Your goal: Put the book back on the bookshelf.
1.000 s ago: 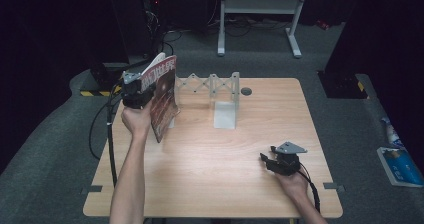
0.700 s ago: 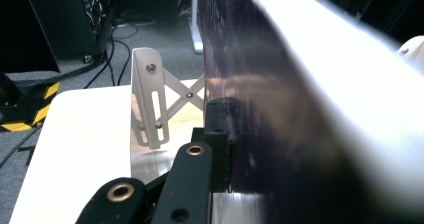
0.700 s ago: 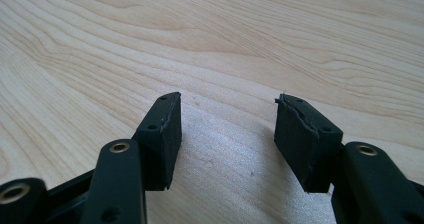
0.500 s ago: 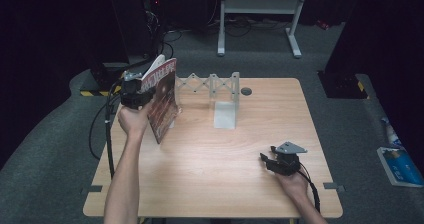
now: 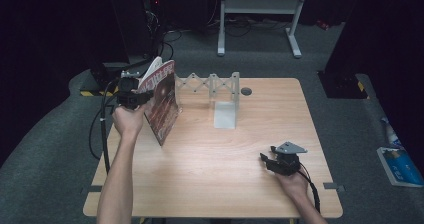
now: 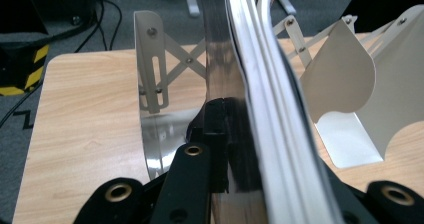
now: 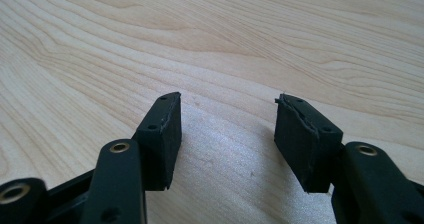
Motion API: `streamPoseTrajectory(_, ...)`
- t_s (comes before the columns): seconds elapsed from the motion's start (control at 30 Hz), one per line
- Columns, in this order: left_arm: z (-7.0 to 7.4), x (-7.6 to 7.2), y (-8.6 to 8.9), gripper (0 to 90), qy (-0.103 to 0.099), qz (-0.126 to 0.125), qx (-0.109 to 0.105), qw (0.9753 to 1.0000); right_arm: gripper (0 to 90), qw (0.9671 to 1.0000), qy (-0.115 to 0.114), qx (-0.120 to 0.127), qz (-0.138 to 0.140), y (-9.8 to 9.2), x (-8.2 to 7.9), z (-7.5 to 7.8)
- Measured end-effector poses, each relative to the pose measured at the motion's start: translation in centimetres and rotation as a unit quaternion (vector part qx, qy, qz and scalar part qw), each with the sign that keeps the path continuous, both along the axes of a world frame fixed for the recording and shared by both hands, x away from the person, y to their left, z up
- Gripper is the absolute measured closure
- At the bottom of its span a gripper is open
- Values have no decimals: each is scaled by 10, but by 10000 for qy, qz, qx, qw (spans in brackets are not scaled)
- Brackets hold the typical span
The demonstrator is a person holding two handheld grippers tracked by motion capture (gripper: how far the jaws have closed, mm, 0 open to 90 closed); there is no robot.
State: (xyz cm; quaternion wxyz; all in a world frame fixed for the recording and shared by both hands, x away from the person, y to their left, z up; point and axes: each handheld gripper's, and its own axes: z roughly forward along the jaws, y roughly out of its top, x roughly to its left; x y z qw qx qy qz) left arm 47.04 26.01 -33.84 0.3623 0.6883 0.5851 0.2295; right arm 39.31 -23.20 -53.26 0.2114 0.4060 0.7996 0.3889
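Observation:
A magazine (image 5: 161,101) with a dark red cover is held upright over the table's left side, next to the left end of a white expanding file rack (image 5: 217,91). My left gripper (image 5: 134,98) is shut on its spine edge. In the left gripper view the glossy magazine (image 6: 250,79) runs up between the jaws, with the rack's white dividers (image 6: 150,59) on both sides of it. My right gripper (image 5: 267,160) rests low at the table's front right, and in the right gripper view it (image 7: 227,134) stands open over bare wood.
The wooden table (image 5: 215,179) has a small dark round hole (image 5: 246,91) behind the rack. A black cable (image 5: 100,129) hangs off the left edge. A white metal stand (image 5: 260,14) is on the floor behind, and a blue and white pack (image 5: 400,165) lies on the floor at right.
My left gripper has carried the magazine slightly right and back toward the rack's left end. The right gripper has stayed in place.

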Motion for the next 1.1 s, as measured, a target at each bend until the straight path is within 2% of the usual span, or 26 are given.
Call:
streamPoseTrajectory(0.17,2,-1,-3,828,43,-20,134,9999,443,10000,2,1,-1,0,0,0)
streamPoseTrajectory(0.33,3,-2,-5,837,-150,-1,176,9997,443,10000,3,1,0,0,0,0)
streamPoseTrajectory(0.5,2,-2,-5,839,-317,92,108,9994,443,10000,2,-1,1,0,0,0)
streamPoseTrajectory(0.7,-5,0,-4,839,-510,230,3,9984,443,10000,2,0,0,0,0,0)
streamPoseTrajectory(0.97,-11,3,-5,839,-683,384,-111,9969,443,10000,1,0,-2,0,0,0)
streamPoseTrajectory(1.1,-13,3,-7,839,-758,366,-90,9964,443,10000,1,0,-3,0,0,0)
